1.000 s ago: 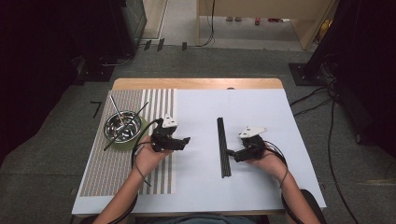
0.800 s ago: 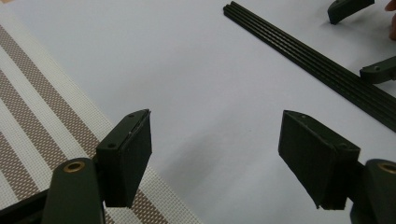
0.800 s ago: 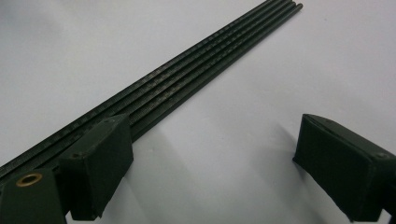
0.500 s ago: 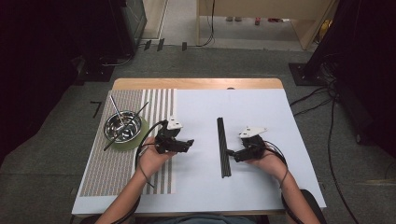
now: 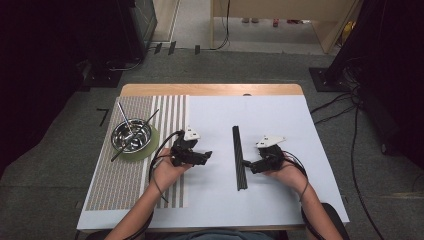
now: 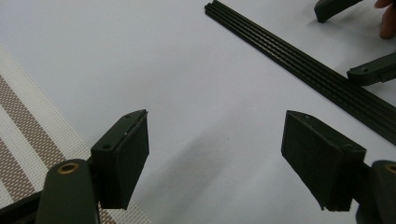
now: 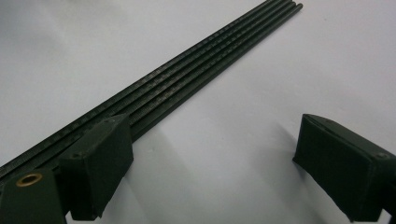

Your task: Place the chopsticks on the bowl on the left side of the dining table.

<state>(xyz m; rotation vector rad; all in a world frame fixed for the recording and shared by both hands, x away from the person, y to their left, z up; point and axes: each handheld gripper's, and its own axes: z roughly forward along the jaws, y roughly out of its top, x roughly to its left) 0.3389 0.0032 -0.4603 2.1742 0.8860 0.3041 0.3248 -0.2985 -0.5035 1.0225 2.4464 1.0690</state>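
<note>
From the high view, a bundle of long, thin black rods lies near the middle of the white table sheet, running near to far. The right gripper sits just right of the bundle's near half, jaws pointing left at it. The left gripper hovers well left of the bundle, over bare white sheet, beside the brown-and-white striped woven mat.

The right gripper view adds that the black rods lie side by side, and that its jaws stand wide apart, one jaw right against the bundle, the other over bare sheet. The left gripper view shows its own jaws spread wide, empty, with the mat's edge behind one jaw and the rods farther off.

On the mat's far left, a shiny metal bowl rests on a green round coaster, thin sticks leaning in it. Open sheet lies between the grippers and right of the bundle to the table's edge.
</note>
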